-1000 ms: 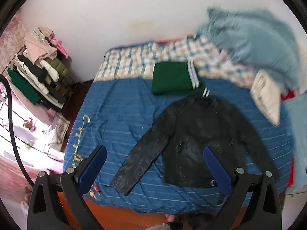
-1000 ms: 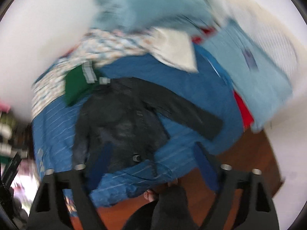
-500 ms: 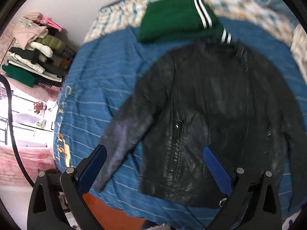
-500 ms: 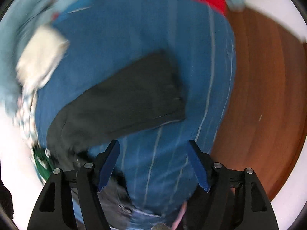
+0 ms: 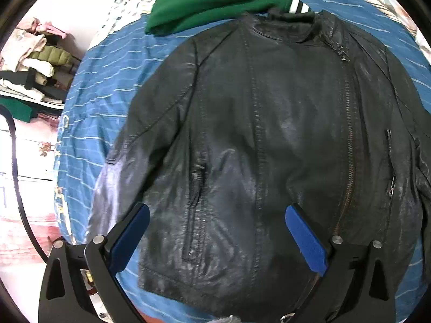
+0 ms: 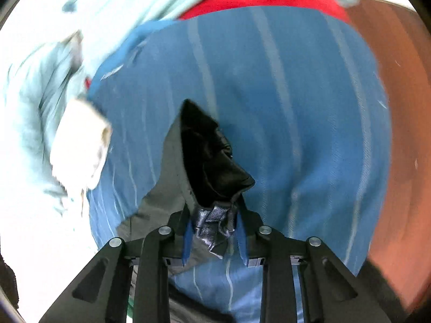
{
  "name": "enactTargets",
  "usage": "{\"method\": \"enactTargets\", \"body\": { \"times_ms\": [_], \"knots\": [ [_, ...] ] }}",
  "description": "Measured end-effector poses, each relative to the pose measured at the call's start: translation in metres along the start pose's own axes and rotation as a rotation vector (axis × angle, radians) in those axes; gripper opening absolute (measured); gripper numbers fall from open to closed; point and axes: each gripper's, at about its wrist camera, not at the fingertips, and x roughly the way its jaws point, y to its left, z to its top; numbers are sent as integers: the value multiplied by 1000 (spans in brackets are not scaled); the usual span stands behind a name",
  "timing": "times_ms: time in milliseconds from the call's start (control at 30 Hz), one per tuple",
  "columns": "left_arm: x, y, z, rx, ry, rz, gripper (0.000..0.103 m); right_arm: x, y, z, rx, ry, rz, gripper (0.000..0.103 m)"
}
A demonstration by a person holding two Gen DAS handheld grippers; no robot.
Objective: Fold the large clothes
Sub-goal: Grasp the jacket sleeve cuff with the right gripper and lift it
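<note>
Both grippers have dropped close over the black leather jacket (image 5: 269, 134), spread front-up on the blue striped bed (image 5: 102, 86). The right gripper (image 6: 214, 231) has just been closing its jaws, now clenched on the sleeve cuff (image 6: 212, 226); the left gripper (image 5: 218, 231) hovers released above the hem. Sleeve-folding begins; next, carry that cuff across the chest.

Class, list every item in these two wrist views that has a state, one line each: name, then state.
Black leather jacket: spread flat, front up, zipped.
Jacket sleeve: cuff bunched, pinched.
Green garment: folded, by the collar.
Left gripper: open above the jacket.
Right gripper: jaws just closed on the sleeve.
Blue striped bedspread: spread, wrinkled.
</note>
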Motion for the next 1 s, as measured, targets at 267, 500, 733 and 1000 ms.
{"method": "enactTargets", "body": {
  "times_ms": [267,500,733,1000],
  "knots": [
    [28,-6,-6,19,18,-9,103,46,-2,8,21,44,57,48],
    [26,4,0,12,-32,-10,103,-11,34,28,5,-87,79,18],
    [27,29,8,-50,-34,-23,103,-77,174,5,-271,-106,194,17],
    [40,99,11,-177,-30,15,103,-39,337,-170,-697,63,265,17]
  ]
}}
